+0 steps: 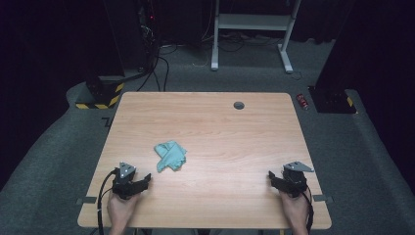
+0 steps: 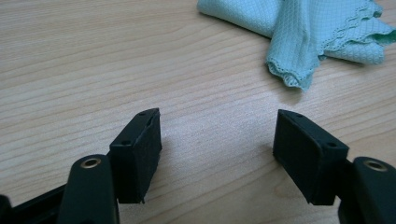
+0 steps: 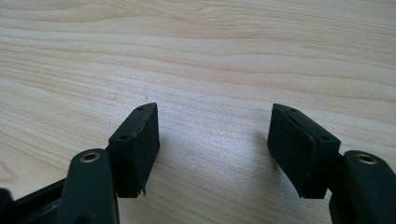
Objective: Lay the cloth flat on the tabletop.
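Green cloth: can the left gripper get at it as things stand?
Probably yes. The left gripper rests open on the table, the crumpled green cloth lies just ahead of its jaws, and bare wood lies between them.

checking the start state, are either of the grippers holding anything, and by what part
Nothing is held. The left gripper and right gripper both stand open over bare wood; the green cloth lies untouched.

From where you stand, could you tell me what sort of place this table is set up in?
Probably a lab or workshop room, dimly lit. A bare wooden table stands on grey carpet, with a black equipment rack and trailing cables behind it, and hazard-striped feet on a dark stand nearby.
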Motion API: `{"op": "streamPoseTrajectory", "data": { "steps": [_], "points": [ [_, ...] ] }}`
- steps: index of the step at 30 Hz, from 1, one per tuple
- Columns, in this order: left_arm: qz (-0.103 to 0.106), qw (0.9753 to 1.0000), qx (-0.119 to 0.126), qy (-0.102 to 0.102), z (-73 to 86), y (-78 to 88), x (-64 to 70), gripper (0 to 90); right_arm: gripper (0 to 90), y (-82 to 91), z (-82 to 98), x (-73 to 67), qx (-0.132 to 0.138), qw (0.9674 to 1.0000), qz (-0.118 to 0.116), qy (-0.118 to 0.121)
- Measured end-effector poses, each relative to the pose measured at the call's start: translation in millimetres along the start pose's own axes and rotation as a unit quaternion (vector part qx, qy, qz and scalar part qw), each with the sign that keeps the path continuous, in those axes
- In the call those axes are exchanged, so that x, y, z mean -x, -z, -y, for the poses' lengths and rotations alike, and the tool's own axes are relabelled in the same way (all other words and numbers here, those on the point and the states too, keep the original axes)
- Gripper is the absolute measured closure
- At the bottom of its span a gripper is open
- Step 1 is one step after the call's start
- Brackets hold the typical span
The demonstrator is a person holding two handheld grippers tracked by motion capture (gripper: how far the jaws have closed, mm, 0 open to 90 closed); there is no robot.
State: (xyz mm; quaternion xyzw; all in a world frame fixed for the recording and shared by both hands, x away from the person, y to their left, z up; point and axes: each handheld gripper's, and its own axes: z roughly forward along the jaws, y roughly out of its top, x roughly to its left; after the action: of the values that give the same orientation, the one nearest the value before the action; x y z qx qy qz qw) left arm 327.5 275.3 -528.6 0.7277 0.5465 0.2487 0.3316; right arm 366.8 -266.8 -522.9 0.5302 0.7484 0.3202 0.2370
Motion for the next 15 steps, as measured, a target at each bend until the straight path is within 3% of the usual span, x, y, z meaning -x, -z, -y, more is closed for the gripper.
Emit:
{"op": "streamPoseTrajectory", "data": {
  "steps": [7, 15],
  "points": [
    [0.002, 1.0, 0.001, 0.008, -0.5, -0.3, 0.3, 33.0, 33.5, -0.1, -0.1, 0.0, 0.0, 1.0, -0.001, 0.001],
    [0.023, 0.9994, 0.004, 0.025, -8.2, -4.3, 2.1, 34.3, 33.5, -0.1, -0.1, 0.0, 0.0, 1.0, -0.001, 0.001]
  ]
}}
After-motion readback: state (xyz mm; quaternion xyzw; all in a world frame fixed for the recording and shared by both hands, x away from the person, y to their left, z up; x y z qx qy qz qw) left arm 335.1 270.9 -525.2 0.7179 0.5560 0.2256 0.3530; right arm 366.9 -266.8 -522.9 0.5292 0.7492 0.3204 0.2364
